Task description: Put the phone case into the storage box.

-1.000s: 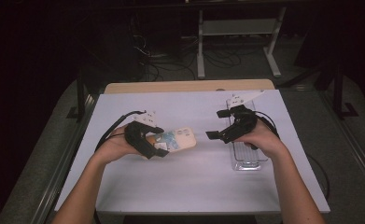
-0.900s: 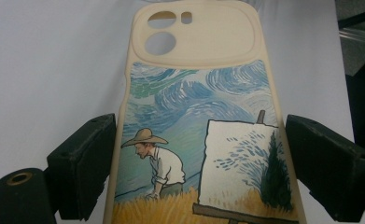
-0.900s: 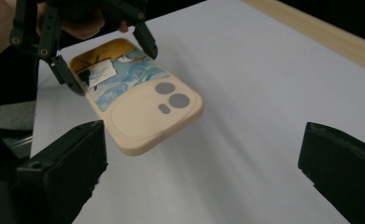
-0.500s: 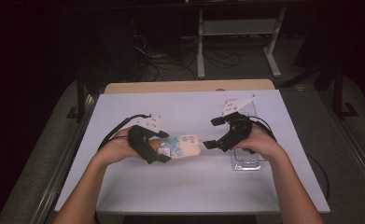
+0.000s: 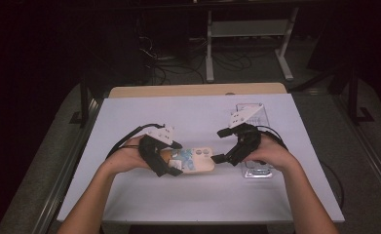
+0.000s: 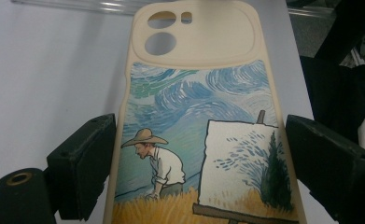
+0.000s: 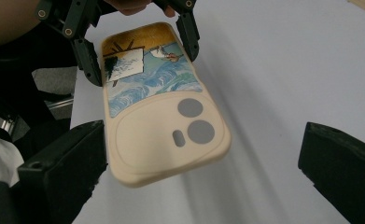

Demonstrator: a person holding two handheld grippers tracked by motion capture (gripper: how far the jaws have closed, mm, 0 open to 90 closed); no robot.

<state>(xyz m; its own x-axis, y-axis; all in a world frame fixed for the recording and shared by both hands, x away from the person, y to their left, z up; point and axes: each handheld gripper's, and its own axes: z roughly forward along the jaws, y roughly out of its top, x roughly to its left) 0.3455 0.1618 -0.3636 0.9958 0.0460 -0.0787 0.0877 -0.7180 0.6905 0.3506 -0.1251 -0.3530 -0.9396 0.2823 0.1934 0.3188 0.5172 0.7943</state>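
your left gripper [image 5: 171, 158] has the phone case [image 5: 194, 159] clamped by its long edges, one black jaw on each side, around the lower half where the painted picture is. in the left gripper view the case [image 6: 203, 126] runs straight up between the two jaws, printed side toward the camera: a man in a straw hat, an easel with a canvas, swirly blue sky, and the cream camera bump with its cutouts at the far end. it's held just above the white table [image 5: 188, 117], roughly in the middle of it and a bit toward your side, lying close to flat with the camera end pointing at your right hand.

your right gripper [image 5: 222, 145] is wide open and gripping nothing. in the right gripper view the camera end of the case [image 7: 164, 126] sits between its jaws, right up against the jaw at the left of that view, can't tell if it actually touches, and well apart from the other jaw. you can also see the left gripper [image 7: 140, 49] farther off there, pinching the painted end.

there's a clear plastic tray [image 5: 253, 113] on the table under and behind your right hand, with the gripper's cable looping beside it.
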